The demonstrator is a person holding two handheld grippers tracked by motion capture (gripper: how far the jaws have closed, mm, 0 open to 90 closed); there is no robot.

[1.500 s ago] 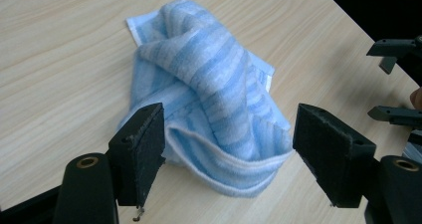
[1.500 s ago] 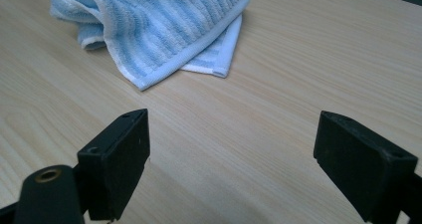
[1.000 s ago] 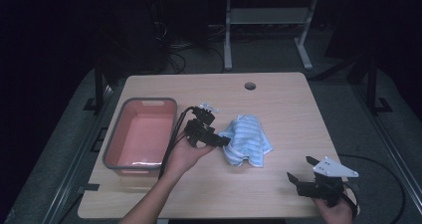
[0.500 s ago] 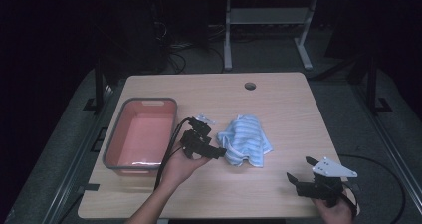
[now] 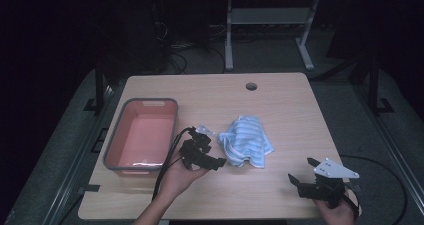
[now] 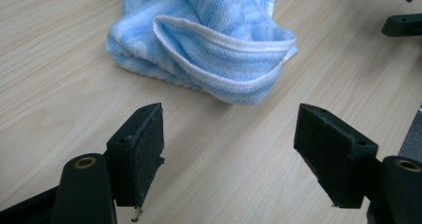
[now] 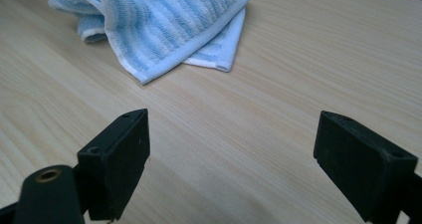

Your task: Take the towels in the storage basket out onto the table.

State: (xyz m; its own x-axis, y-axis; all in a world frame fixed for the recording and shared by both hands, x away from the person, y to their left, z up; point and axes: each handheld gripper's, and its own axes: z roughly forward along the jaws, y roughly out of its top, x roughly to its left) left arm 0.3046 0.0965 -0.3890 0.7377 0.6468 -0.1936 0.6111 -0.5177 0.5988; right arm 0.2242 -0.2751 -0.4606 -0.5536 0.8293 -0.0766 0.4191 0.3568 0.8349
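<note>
Pale blue and white stripes, that's my towel, crumpled in a heap at the middle of the high view on the light wooden table. My left gripper sits just left of it, low centre of the frame, close beside the cloth but not touching it. In the left gripper view its jaws stand wide apart with nothing between them, bare wood underneath, and the towel bunched across the upper middle, a white hem curling along its folded edge. My right gripper rests at the lower right of the high view, well apart from the towel, jaws spread and empty too. A grey tub with a pink inside stands at the left of the frame.
</note>
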